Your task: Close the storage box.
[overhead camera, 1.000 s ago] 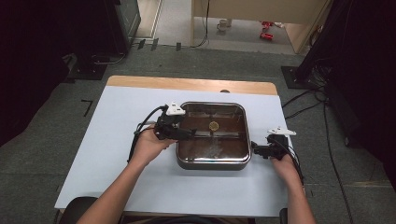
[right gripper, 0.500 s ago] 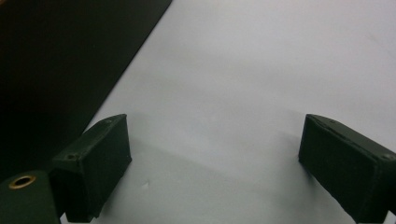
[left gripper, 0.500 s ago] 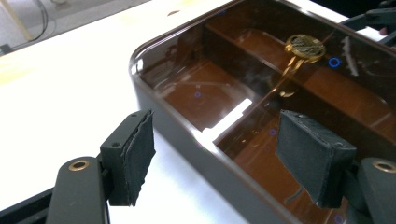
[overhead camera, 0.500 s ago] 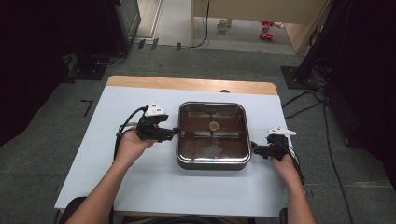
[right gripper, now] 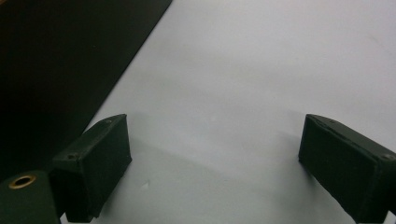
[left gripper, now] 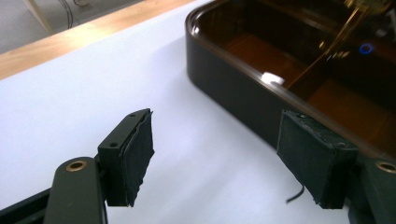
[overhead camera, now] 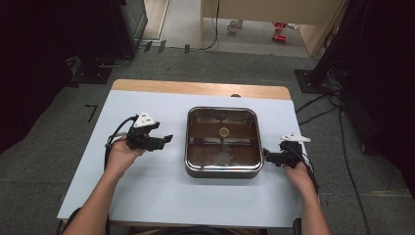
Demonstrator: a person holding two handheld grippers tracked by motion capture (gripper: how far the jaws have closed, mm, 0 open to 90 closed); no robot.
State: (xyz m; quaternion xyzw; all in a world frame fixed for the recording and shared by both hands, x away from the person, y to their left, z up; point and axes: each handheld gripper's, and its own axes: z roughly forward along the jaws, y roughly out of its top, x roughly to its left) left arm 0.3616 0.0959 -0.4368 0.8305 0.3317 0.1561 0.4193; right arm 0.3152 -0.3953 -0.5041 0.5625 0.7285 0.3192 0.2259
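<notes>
The pan [overhead camera: 222,142] sits a little right of the middle of the desk [overhead camera: 147,196], nearer the far edge than the near one, square to the desk's edges. It is a square metal pan with rounded corners and a bright, polished rim that catches the light along the near side. Its inside looks dark brown and glossy, split by low ridges into compartments, and a small round yellowish thing [overhead camera: 224,131] lies near its centre. In my left tool's view the pan [left gripper: 280,79] shows a dark, smooth outer wall and a shiny amber-brown floor with bright reflections.

My left tool [overhead camera: 164,140] is off the pan's left side, clear of the rim and pointing toward it; its jaws stand wide apart with nothing between them but bare desk. In its own view the left tool [left gripper: 215,154] has one pad over the white surface and the other in front of the pan's wall.

My right tool [overhead camera: 266,155] is just beside the pan's near right corner, jaws pointing at the wall. In its own view the right tool [right gripper: 215,168] is spread wide and empty, low over the desk, with the pan's dark wall [right gripper: 60,60] at the upper left.
</notes>
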